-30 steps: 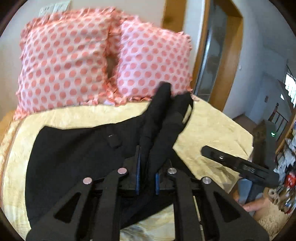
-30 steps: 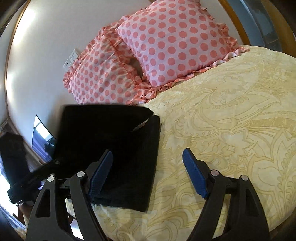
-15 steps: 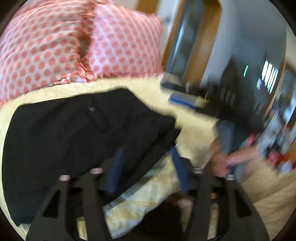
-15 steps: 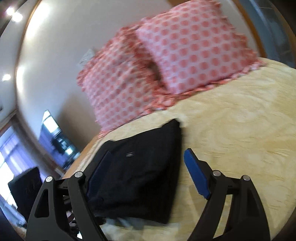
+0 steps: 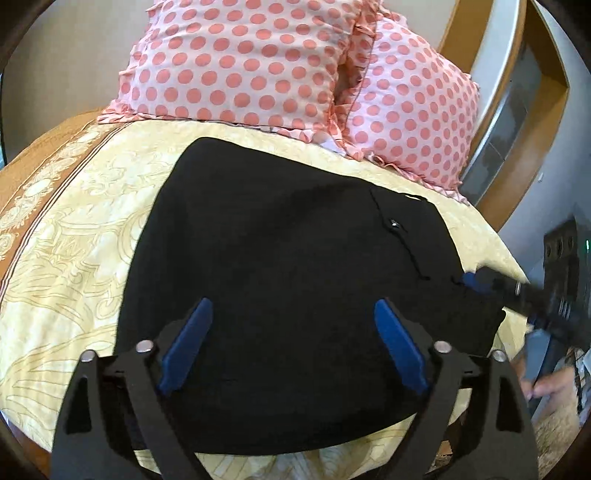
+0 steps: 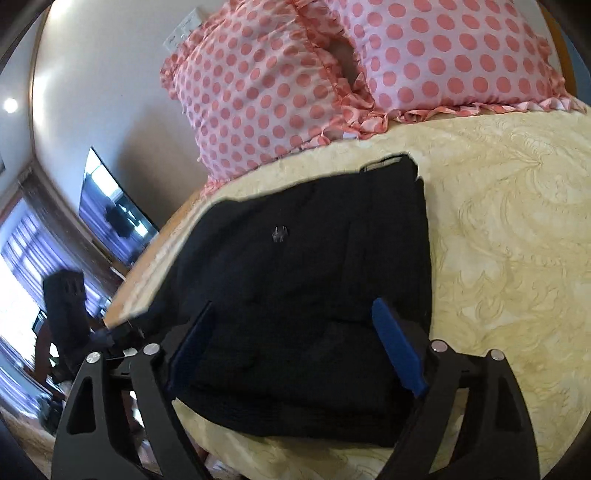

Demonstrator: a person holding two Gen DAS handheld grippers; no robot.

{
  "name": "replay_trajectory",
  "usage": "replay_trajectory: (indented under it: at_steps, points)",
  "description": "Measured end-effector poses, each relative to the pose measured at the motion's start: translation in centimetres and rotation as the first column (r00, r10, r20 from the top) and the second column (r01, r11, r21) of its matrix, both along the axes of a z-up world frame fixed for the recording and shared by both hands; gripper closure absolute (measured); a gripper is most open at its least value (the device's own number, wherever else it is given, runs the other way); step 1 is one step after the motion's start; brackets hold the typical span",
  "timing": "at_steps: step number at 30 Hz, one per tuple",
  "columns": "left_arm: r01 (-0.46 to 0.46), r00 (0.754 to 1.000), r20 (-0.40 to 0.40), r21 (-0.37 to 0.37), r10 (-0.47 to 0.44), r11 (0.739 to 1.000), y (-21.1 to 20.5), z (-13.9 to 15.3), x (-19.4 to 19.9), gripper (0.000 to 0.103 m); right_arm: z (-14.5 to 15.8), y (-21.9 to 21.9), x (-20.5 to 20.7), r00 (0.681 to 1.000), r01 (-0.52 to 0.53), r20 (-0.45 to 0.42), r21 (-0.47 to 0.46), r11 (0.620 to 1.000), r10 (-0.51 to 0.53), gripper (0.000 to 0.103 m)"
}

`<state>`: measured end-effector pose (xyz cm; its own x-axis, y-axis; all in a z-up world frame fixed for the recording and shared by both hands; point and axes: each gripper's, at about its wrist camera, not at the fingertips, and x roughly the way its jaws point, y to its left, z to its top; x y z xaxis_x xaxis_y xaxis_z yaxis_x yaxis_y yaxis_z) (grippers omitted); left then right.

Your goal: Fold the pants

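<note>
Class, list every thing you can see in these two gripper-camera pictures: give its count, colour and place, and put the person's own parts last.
pants: one, black, folded flat on the bedspread
bedspread: one, pale yellow with a pattern, covering the bed
pillows: two, pink with coral dots, propped at the head of the bed
wall socket: one, white, above the pillows
television: one, dark screen, on the side wall
left gripper: one, black with blue pads, open over the pants
right gripper: one, black with blue pads, open over the pants
hand: one, holding the right gripper's handle

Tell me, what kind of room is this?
Most likely a bedroom: black pants lie on a bed with a yellow patterned bedspread, and two pink polka-dot pillows lean against the wall.
</note>
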<state>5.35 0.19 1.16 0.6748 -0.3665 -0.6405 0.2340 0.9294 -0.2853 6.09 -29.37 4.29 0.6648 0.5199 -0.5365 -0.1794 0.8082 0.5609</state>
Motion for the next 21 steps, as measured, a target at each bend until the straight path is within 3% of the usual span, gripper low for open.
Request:
replay_trajectory:
  at_steps: [3, 10, 16, 18, 19, 21]
  points:
    - [0.011, 1.000, 0.007, 0.004, -0.011, 1.000, -0.3, -0.1, -0.1, 0.007, 0.3, -2.7, 2.6, 0.993, 0.106, -0.047, 0.026, 0.994, -0.105, 0.017]
    - [0.022, 1.000, 0.008, -0.027, -0.022, 0.999, 0.1, -0.2, 0.0, 0.004, -2.9, -3.7, 7.6, 0.969, 0.118, -0.218, 0.012, 0.993, -0.113, 0.039]
    - [0.028, 0.999, 0.017, -0.045, -0.027, 0.999, 0.3, -0.2, -0.1, 0.004, -2.8, -3.1, 7.4, 0.979, 0.071, -0.189, -0.018, 0.997, -0.073, 0.055]
    - [0.022, 1.000, 0.007, -0.069, -0.021, 0.997, 0.6, 0.3, 0.0, 0.013, -2.8, -3.2, 7.8, 0.979, 0.066, -0.194, -0.012, 0.998, -0.067, 0.055]
    - [0.030, 1.000, 0.003, -0.109, -0.030, 0.994, 1.1, 0.8, 0.2, 0.023, -2.9, -3.4, 8.0, 0.978, 0.068, -0.199, -0.001, 0.998, -0.067, 0.056]
    - [0.015, 1.000, 0.009, -0.197, -0.014, 0.980, 2.9, 2.2, 1.0, 0.024, -3.2, -3.8, 8.5, 0.976, 0.070, -0.208, 0.022, 0.997, -0.064, 0.055]
